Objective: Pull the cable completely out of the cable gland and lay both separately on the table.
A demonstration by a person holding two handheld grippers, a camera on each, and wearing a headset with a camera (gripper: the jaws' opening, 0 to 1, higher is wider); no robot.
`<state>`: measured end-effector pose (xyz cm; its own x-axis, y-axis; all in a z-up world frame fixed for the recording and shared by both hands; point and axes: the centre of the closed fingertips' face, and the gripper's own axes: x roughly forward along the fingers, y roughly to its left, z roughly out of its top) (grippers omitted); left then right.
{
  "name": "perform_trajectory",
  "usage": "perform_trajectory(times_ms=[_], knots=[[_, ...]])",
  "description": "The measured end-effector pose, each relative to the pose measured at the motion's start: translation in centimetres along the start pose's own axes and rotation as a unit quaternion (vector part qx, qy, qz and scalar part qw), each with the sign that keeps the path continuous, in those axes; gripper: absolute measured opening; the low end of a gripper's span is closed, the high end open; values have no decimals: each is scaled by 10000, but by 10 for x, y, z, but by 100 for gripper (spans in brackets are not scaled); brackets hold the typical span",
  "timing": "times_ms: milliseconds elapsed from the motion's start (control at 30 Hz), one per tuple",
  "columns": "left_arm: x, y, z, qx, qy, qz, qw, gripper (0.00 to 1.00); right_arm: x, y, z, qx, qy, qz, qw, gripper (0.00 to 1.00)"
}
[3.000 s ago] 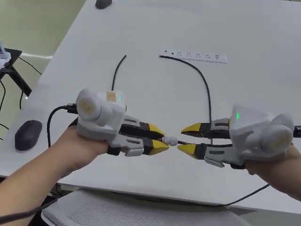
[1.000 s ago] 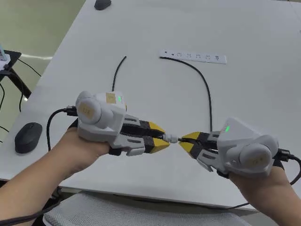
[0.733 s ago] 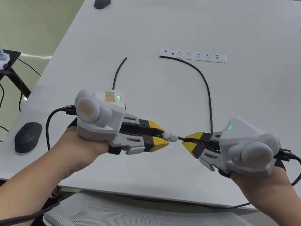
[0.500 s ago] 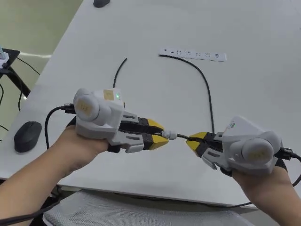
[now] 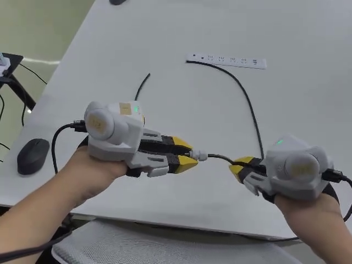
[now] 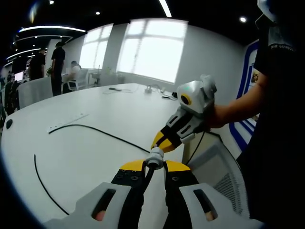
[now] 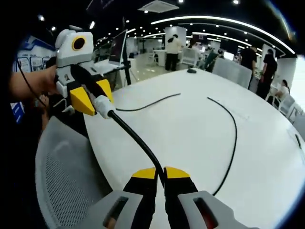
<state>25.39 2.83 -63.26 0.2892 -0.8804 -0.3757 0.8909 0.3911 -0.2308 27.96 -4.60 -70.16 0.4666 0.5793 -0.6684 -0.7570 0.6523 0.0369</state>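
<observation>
In the head view my left gripper [image 5: 192,155] is shut on the small white cable gland [image 5: 200,156], holding it above the table's near edge. A short black cable [image 5: 219,159] runs out of the gland to my right gripper [image 5: 236,165], which is shut on it. A stretch of bare cable spans the gap between the two grippers. The left gripper view has the gland [image 6: 154,157] pinched at my left gripper's [image 6: 153,165] yellow tips. In the right gripper view the cable [image 7: 136,138] rises from my right gripper [image 7: 159,172] to the gland [image 7: 102,106].
A white power strip [image 5: 226,60] lies far back on the white table [image 5: 181,110], its black cord [image 5: 248,102] curving toward me. Another loose black cable [image 5: 142,87] lies at mid-left. A dark mouse [image 5: 33,155] sits at the left edge. A grey mesh chair [image 5: 165,247] is below.
My right gripper, open three seconds ago, has shut on the cable and moved right, away from the left gripper. More black cable now shows between the gland and the right gripper.
</observation>
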Motion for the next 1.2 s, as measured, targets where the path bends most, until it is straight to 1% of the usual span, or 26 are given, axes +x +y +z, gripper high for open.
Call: perform_trajectory(times_ms=[133, 233, 400, 567, 833, 900, 1200], knots=[[1, 0, -1, 4, 14, 22, 10000, 15, 2, -1, -4, 88, 62, -49, 9999, 0], [1, 1, -2, 15, 37, 39, 10000, 15, 2, 0, -5, 59, 89, -77, 9999, 0], [-1, 6, -2, 57, 46, 113, 9999, 15, 1, 1, -4, 1, 33, -57, 10000, 1], [-2, 7, -1, 63, 51, 125, 9999, 15, -1, 1, -2, -16, -46, -58, 10000, 1], [-2, 8, -2, 27, 95, 140, 9999, 15, -3, 2, -2, -109, -48, -62, 9999, 2], [-2, 9, -2, 15, 79, 151, 9999, 15, -3, 2, -2, -130, -54, -73, 9999, 2], [-4, 10, -1, 0, 70, 197, 9998, 15, -8, 4, 2, -488, 7, -161, 9987, 2]])
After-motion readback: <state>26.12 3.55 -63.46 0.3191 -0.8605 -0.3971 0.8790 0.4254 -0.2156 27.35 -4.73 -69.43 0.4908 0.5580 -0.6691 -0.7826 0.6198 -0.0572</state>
